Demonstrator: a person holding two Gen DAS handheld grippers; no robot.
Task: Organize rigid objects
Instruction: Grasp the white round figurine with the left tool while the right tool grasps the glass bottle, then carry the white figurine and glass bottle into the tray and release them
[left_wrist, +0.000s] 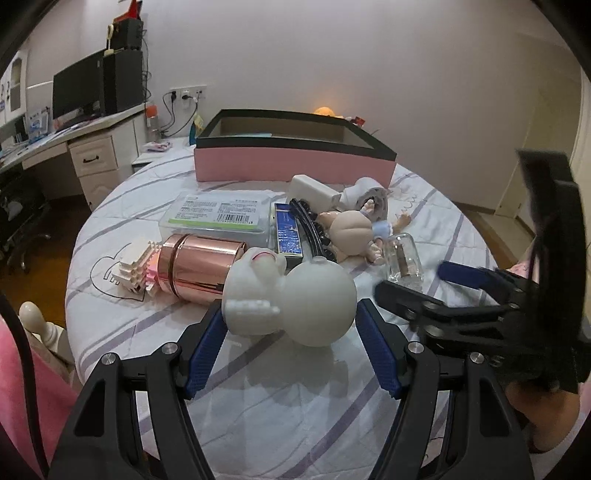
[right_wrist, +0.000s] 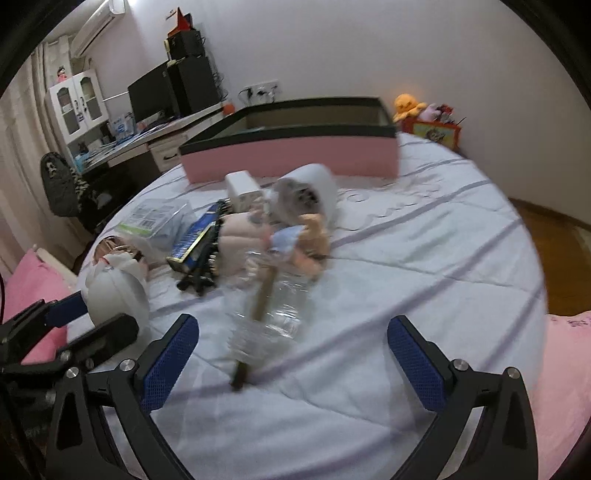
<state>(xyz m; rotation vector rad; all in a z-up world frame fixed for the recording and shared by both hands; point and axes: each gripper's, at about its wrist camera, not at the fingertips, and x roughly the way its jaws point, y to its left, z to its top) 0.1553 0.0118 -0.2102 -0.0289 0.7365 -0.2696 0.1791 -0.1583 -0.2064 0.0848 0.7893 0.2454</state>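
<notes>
A white rabbit-like figure (left_wrist: 291, 299) with a round body hangs just over the bedsheet, casting a shadow. My left gripper (left_wrist: 290, 310) is shut on it, with a blue pad against each side. The same figure (right_wrist: 118, 291) shows at the left of the right wrist view, with the left gripper (right_wrist: 86, 317) around it. My right gripper (right_wrist: 291, 325) stands open, and a clear glass bottle (right_wrist: 273, 295) with a brown stick inside lies blurred just ahead between its fingers, untouched. In the left wrist view the right gripper (left_wrist: 413, 284) reaches in beside that bottle (left_wrist: 404, 258).
An open pink box (left_wrist: 291, 166) with a dark rim stands at the back of the bed. In front of it lie a rose-gold can (left_wrist: 199, 267), a labelled clear case (left_wrist: 218, 216), a blue box (left_wrist: 288, 236), a doll (left_wrist: 354, 232) and a white block toy (left_wrist: 133, 266).
</notes>
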